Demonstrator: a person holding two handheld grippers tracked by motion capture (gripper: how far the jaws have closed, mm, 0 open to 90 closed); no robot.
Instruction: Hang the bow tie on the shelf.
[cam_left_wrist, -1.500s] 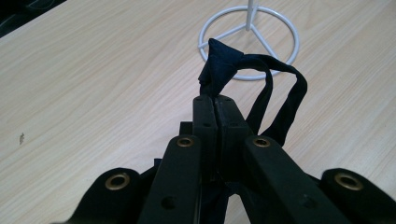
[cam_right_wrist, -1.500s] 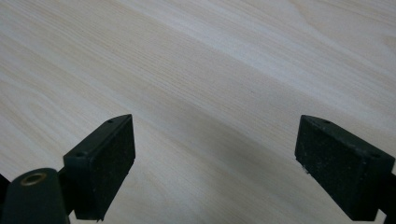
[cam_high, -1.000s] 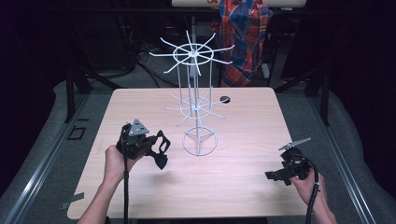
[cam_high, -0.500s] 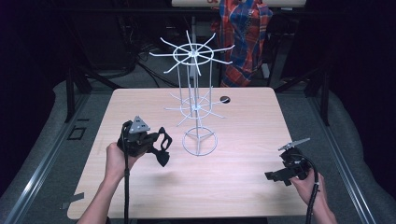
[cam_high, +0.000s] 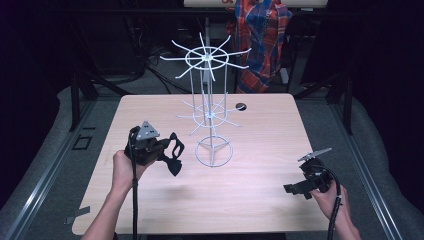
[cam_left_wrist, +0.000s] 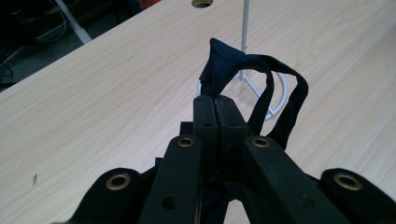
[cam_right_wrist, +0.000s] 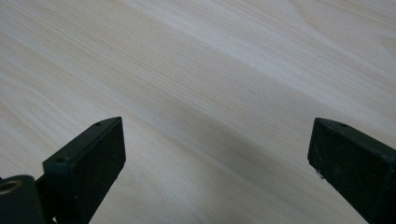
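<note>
A plaid shirt (cam_high: 262, 37) hangs at twelve o'clock beyond the pale wooden table (cam_high: 260, 200), whose round cable hole (cam_high: 241, 106) sits near the far edge, toward one o'clock.

High view sat above the person's side, looking forward and down over the whole table (cam_high: 260, 200). Both gripper views rode close and low over its wood; left gripper view shared the white wire rack (cam_left_wrist: 243, 42) base.
</note>
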